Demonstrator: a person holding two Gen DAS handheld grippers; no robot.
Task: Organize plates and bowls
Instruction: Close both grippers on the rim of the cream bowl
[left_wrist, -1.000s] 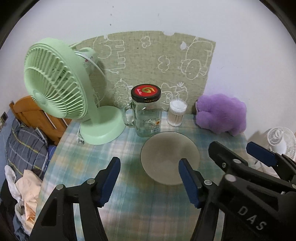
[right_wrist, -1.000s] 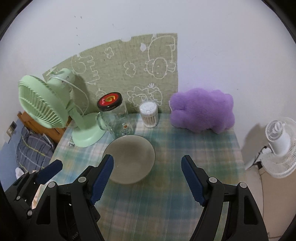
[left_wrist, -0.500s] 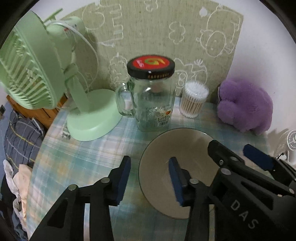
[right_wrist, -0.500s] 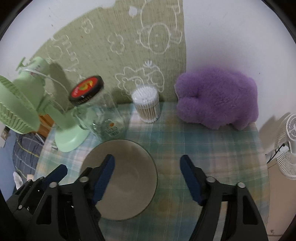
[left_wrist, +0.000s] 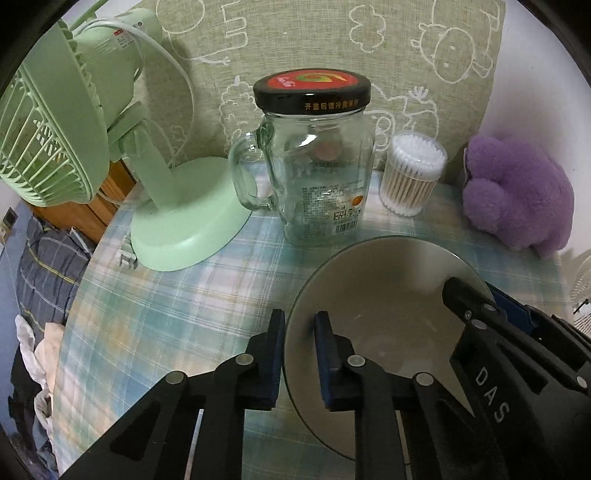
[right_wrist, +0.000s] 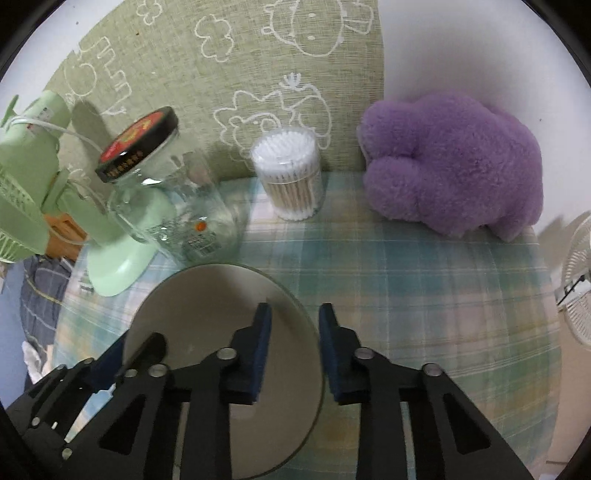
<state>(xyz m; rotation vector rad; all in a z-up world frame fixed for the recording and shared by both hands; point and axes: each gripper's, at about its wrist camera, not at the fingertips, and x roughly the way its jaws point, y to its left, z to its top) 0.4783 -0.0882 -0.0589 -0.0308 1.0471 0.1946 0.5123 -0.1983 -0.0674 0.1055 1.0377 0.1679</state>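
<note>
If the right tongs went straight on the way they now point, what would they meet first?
Most likely the bowl's rim, which already sits between the closing right tongs, then the checked tablecloth beneath; depth is unclear.

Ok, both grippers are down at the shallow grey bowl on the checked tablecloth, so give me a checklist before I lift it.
1. Left gripper clamped on the shallow grey bowl: ok, shut with the near rim between its pads.
2. Right gripper clamped: not ok, jaws closing, rim between them, gap showing.
3. Bowl empty: ok.
4. Black-lidded glass jar clear of the far rim: cannot tell, very close.
5. Purple plush toy and clear tub of cotton swabs clear of bowl: ok.
</note>
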